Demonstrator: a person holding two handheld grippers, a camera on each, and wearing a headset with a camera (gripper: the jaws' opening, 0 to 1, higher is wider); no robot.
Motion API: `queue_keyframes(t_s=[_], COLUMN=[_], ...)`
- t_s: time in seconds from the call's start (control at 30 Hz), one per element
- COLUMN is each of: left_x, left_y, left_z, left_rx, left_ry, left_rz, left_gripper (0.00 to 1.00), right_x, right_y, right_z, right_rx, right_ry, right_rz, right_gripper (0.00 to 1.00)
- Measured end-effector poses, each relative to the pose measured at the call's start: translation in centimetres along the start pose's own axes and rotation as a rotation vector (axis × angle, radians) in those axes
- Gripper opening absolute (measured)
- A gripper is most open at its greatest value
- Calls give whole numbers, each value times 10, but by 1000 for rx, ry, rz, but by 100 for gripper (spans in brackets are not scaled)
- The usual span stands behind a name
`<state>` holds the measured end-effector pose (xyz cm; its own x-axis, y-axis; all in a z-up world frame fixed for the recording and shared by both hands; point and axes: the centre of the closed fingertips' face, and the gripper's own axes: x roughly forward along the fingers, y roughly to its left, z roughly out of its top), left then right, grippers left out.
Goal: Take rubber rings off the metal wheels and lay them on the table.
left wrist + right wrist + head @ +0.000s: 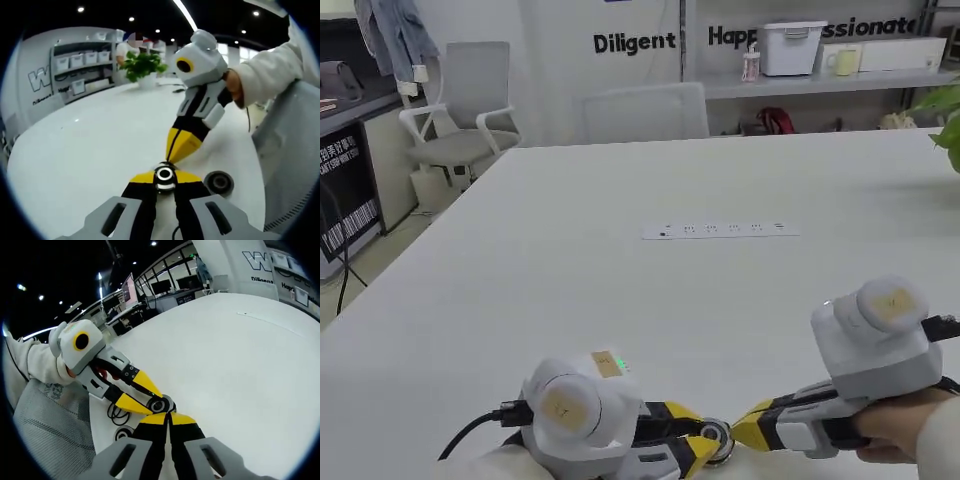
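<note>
Looks early: mid-strip on one metal wheel, clamped in the left gripper jaws just above the desk, near its front edge. Has the right gripper jaws pressed together, tips touching that wheel's rim, probably picking at its rubber ring; cannot tell if caught. Leaves a second wheel, dark-rimmed, lying on the desk just beside, likely unstripped.

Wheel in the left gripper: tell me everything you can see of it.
The wheel is small and round: a shiny metal hub with a dark band around it, probably its rubber ring. The left gripper clamps it between yellow tips, close over the white table. The right gripper touches its rim with shut tips; whether they pinch the band is unclear.
</note>
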<state>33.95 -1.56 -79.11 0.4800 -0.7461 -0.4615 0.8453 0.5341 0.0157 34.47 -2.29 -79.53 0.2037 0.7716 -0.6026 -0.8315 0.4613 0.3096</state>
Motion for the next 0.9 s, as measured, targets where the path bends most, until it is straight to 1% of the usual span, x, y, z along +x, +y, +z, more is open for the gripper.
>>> queue_keyframes(t_s=[0.23,0.9], left_x=[0,-1], left_y=[1,2], left_z=[0,0], left_rx=[1,-8], left_ry=[1,-3], left_rz=[0,4], left_gripper=[13,13], right_x=[-1,-1], right_y=[0,7], right_z=[1,8], right_rx=[-23,-32], right_ry=[4,-8], right_rz=[-2,12], right_gripper=[0,0])
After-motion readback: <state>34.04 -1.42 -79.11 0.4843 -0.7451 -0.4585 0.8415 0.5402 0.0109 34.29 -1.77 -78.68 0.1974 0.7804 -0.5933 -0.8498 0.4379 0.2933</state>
